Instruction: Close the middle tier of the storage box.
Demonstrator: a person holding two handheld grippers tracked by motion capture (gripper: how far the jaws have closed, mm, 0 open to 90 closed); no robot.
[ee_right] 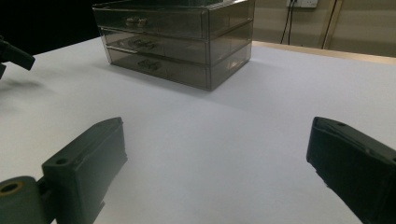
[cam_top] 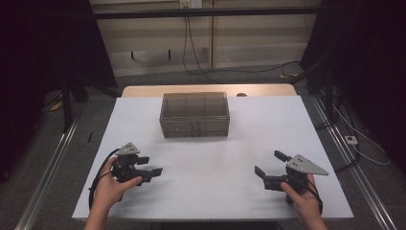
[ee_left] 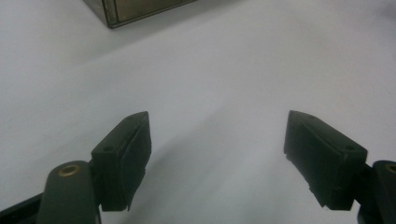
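A smoky translucent drawer box [cam_top: 194, 115] with three drawers stands at the back middle of the white table [cam_top: 215, 196]. My left gripper [cam_top: 151, 165] hovers low over the front left of the table, held in a hand, jaws open with nothing between them. In the left gripper view the left gripper [ee_left: 217, 121] has bare table between its jaws, and a corner of the drawer box [ee_left: 135, 9] sits at the top. My right gripper [cam_top: 269, 163] is at the front right, open and empty. In the right gripper view the right gripper [ee_right: 217, 123] faces the drawer box [ee_right: 177, 42] from well short of it.
A strip of wooden tabletop [cam_top: 206, 89] lies behind the white sheet. Cables [cam_top: 191, 52] hang down the back wall. Metal rails [cam_top: 52, 158] run along the floor on both sides. The other gripper's jaw tip [ee_right: 14, 56] pokes in at the left of the right gripper view.
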